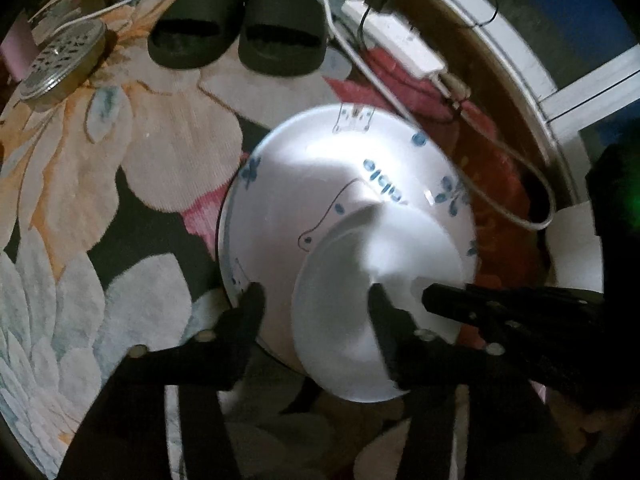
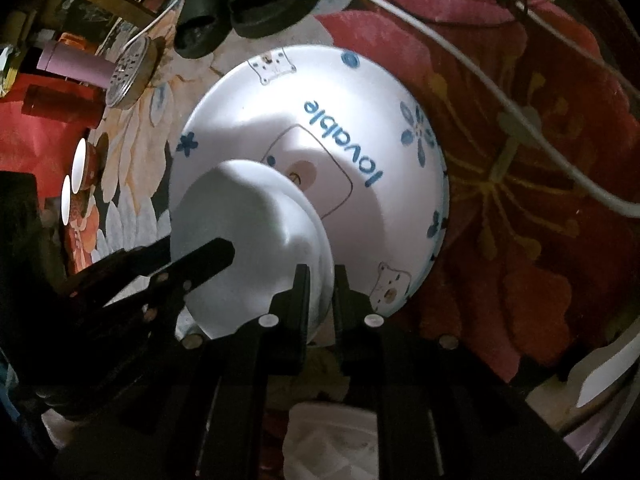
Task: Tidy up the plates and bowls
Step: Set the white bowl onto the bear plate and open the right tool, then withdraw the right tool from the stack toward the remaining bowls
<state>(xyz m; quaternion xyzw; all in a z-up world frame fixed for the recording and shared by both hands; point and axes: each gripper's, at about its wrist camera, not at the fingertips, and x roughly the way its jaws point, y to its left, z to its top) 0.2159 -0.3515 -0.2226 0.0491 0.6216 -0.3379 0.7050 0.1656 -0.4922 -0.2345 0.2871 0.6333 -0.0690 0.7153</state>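
Note:
A white plate [image 2: 340, 92] with blue flowers, a bear drawing and the word "lovable" lies on the floral carpet; it also shows in the left wrist view [image 1: 304, 184]. A plain white bowl [image 2: 256, 248] is held over the plate's near side, and it shows in the left wrist view [image 1: 340, 320] too. My right gripper [image 2: 320, 292] is shut on the bowl's rim, one finger on each side of the rim. My left gripper [image 1: 316, 300] is open; its fingers straddle the bowl's other side, one inside the bowl and one over the plate's edge.
Black slippers [image 1: 236, 32] lie beyond the plate. A round metal tin [image 1: 60, 60] sits at the far left. A white power strip [image 1: 396, 36] and white cable [image 1: 460, 176] run along the right. Two cups [image 2: 76, 180] stand at left in the right wrist view.

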